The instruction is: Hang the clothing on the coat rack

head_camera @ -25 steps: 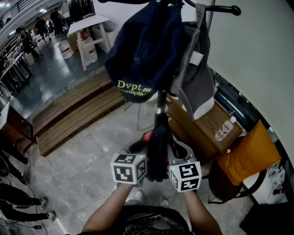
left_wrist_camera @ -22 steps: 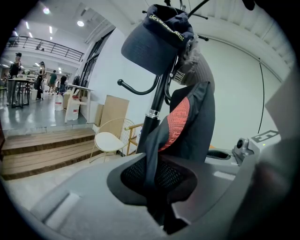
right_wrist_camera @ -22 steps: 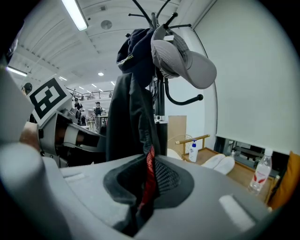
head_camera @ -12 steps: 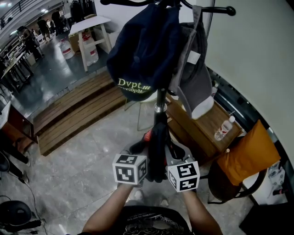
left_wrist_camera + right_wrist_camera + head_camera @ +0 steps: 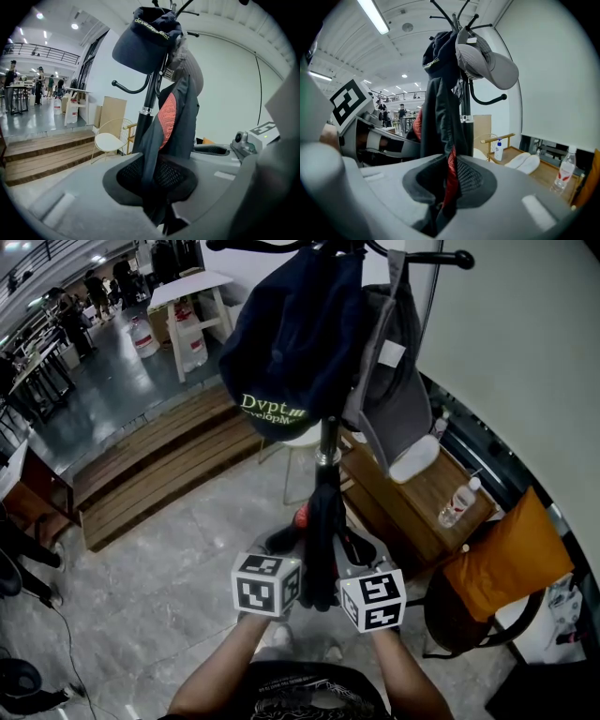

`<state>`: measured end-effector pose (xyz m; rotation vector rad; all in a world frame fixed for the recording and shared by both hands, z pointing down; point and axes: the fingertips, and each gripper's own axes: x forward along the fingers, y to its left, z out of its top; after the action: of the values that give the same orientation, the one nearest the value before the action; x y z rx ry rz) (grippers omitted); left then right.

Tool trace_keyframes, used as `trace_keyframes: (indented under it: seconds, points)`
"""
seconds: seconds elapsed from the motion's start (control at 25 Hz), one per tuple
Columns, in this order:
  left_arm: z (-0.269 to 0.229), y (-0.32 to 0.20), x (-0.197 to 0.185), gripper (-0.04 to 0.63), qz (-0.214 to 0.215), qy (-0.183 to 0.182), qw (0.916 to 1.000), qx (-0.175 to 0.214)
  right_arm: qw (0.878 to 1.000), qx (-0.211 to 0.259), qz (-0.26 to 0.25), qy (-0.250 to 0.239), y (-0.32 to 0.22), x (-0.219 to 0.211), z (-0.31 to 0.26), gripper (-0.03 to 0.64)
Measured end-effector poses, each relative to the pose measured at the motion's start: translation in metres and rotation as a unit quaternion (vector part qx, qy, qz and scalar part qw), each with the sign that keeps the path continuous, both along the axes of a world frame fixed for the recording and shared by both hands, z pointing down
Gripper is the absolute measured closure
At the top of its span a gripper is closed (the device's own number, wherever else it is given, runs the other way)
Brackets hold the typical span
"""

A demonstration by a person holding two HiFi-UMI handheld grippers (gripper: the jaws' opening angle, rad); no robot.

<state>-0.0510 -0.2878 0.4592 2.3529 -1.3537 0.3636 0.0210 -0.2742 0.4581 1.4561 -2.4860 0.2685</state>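
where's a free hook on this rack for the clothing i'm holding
Free: the left lower hook, beside the pole under the navy cap, and the right lower hook, under the grey cap. Crowded: the rack's top, where both caps hang. The dark garment drapes in front of the pole.

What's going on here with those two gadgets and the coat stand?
A person holds a hand-held gripper in each hand. The left gripper and the right gripper both have their jaws shut on one dark garment with a red lining, held close in front of the coat rack. A navy cap and a grey cap already hang at the top. The garment is not yet hung.
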Motion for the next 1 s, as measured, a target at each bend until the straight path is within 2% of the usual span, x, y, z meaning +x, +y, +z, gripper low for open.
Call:
trace_keyframes:
  seconds: [0.32,0.68,1.0]
  points:
    - [-0.003,0.013,0.003,0.524,-0.012,-0.001,0.9999,0.002,1.0,0.008,-0.017,-0.006,0.008,0.001,-0.006,0.557]
    - [-0.011,0.029,0.003,0.486,-0.049,0.004,0.9987,0.014,0.999,0.013,-0.046,-0.012,0.021,0.003,-0.012,0.552]
    - [-0.014,0.046,-0.005,0.486,-0.088,-0.002,0.9958,0.023,0.996,0.012,-0.082,-0.019,0.035,-0.001,-0.013,0.552]
